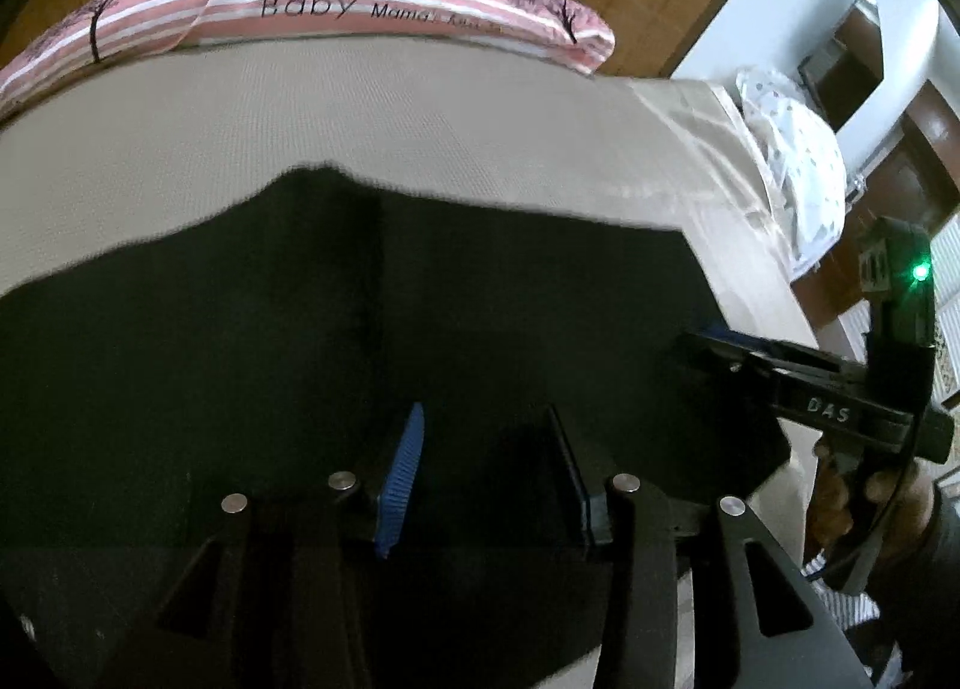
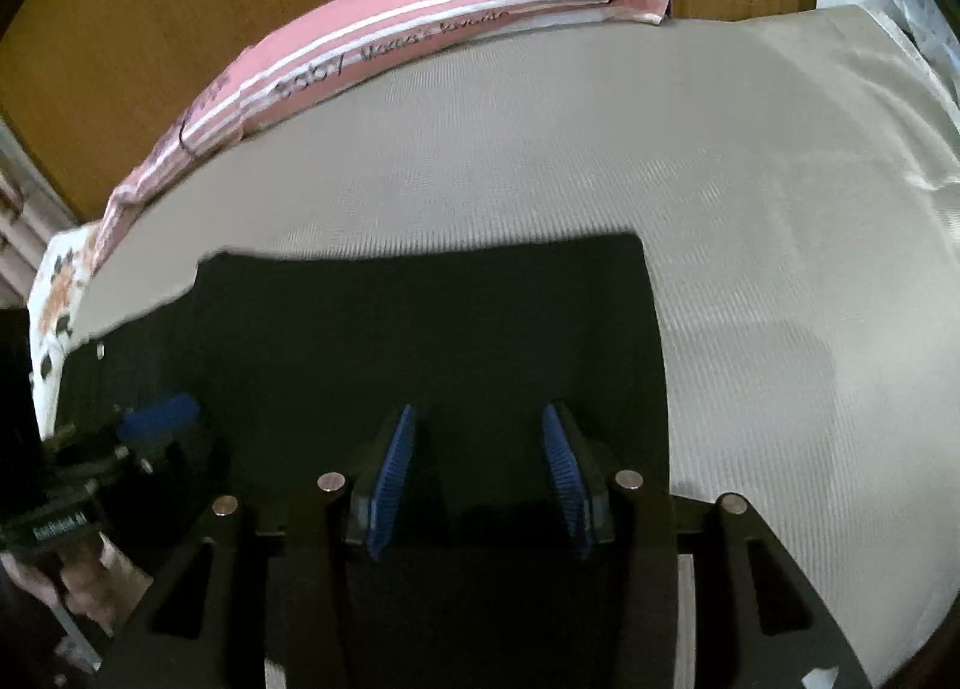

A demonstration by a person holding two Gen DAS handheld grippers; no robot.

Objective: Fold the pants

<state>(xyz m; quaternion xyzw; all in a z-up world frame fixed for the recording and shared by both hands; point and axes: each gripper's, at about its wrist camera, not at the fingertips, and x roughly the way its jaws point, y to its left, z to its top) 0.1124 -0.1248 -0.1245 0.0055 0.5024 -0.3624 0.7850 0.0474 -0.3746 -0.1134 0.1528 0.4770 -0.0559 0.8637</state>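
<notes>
Right gripper (image 2: 480, 485) hovering over dark pants (image 2: 420, 329) on a beige bed (image 2: 750, 209)

Its blue-padded fingers (image 2: 393, 485) are standing apart above the cloth; the left gripper (image 2: 156, 419) is showing at its left, and a pink pillow (image 2: 420, 29) is lying far ahead.

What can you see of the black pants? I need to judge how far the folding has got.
The black pants are dark, matte cloth lying flat on the beige bed sheet, already a compact block with a straight right edge and an uneven, stepped far edge. A faint lengthwise crease shows in the left wrist view. The left gripper and right gripper are both open above them, holding nothing.
</notes>
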